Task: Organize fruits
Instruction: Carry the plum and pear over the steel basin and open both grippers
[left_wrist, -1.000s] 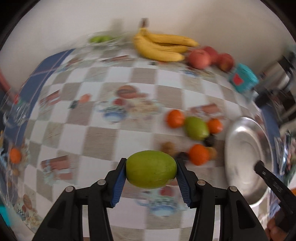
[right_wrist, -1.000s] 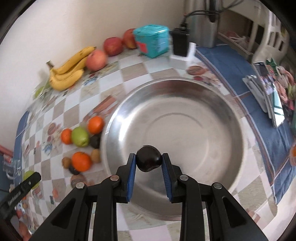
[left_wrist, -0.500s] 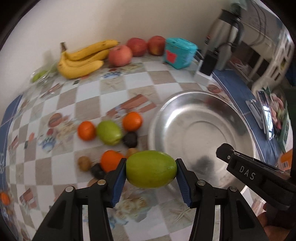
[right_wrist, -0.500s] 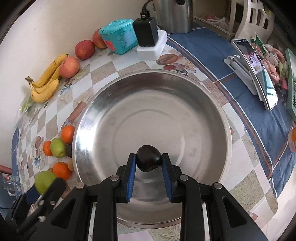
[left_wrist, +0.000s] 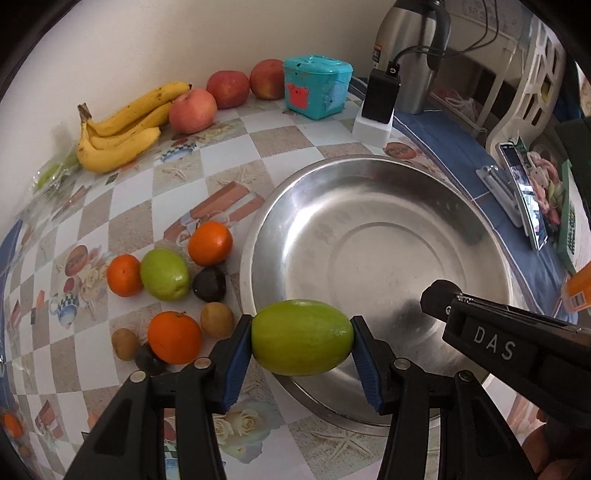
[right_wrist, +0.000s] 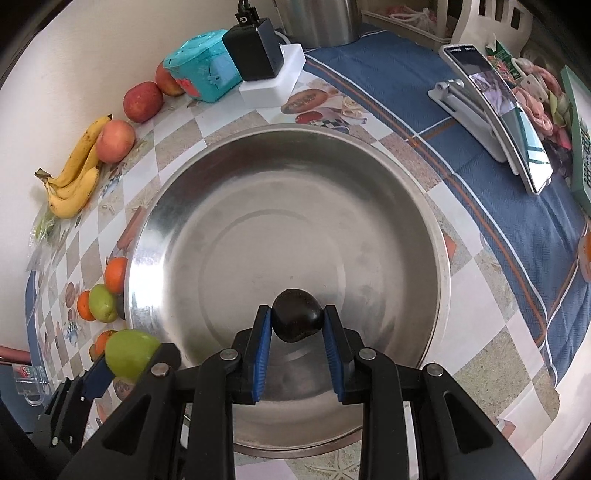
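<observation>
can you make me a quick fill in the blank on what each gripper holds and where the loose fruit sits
1. The left gripper is shut on a ____ fruit.
2. The right gripper holds a dark fruit over the steel ____.
3. Beside the bananas along the wall lie ____ apples.
4. The basin holds ____ fruit so far.

Missing words: green; basin; three; no

The wide round steel bowl (right_wrist: 424, 206) shines, faintly scuffed; the chequered printed tablecloth (left_wrist: 140, 206) looks glossy; the blue striped cloth (right_wrist: 517, 236) is matt, woven.
</observation>
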